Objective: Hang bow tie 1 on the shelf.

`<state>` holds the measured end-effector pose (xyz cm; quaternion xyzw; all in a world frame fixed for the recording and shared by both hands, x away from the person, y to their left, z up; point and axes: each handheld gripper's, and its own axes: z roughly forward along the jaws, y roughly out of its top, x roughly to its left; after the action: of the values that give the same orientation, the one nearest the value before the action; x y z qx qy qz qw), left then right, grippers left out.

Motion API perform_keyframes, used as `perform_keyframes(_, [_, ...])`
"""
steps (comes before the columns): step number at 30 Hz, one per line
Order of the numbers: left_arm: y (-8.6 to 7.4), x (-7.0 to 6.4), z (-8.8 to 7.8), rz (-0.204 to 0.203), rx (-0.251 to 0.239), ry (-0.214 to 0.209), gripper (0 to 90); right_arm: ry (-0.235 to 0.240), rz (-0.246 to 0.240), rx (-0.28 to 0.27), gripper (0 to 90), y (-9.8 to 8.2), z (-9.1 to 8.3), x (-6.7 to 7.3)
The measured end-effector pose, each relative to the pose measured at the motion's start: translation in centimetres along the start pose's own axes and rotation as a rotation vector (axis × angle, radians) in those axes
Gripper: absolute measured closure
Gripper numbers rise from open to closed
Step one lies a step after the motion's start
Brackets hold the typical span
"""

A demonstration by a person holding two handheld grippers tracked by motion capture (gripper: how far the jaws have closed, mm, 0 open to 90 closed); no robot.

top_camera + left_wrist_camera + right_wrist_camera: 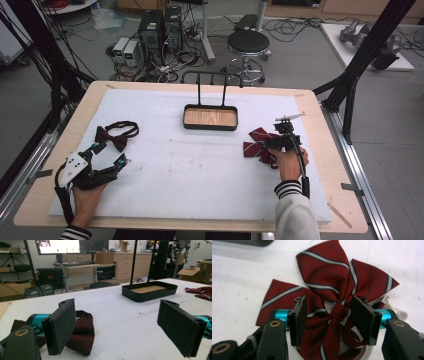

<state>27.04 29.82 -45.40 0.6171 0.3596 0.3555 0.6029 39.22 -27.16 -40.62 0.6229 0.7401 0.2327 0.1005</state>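
We see the striped bow tie (329, 287) as woven cloth with a slight sheen, the dark bow tie (81, 335) as matt, napped fabric. Tray (210, 125): matt black rim, wood-grain floor. Table cover (200, 170): rough white foam.

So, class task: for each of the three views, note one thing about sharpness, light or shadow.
High view: even light, small soft detail, faint shadow under the tray. Left gripper view: near pads slightly soft, monitor glare top left. Right gripper view: striped bow tie sharp, white surface bright, near-washed.
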Motion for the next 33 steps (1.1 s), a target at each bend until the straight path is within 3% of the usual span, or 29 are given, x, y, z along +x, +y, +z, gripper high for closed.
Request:
perform_keyframes(11, [0.0, 0.0, 0.0, -0.001, 0.002, 0.001, 15.9, -0.03, 0.026, 0.041, 52.4, 0.6, 0.6, -0.3])
perform_keyframes(22, [0.0, 0.0, 0.0, 0.001, 0.002, 0.0, 16.0, -0.071, 0.002, 0.095, 60.1, 1.1, 1.3, -0.1])
perform_keyframes(28, [0.0, 0.0, 0.0, 0.001, 0.002, 0.0, 16.0, -0.091, -0.01, 0.119, 72.7, 1.1, 1.4, -0.2])
perform_keyframes(33, [0.0, 0.0, 0.0, 0.001, 0.001, 0.0, 16.0, -0.089, -0.017, 0.119, 74.1, 1.1, 1.4, -0.2])
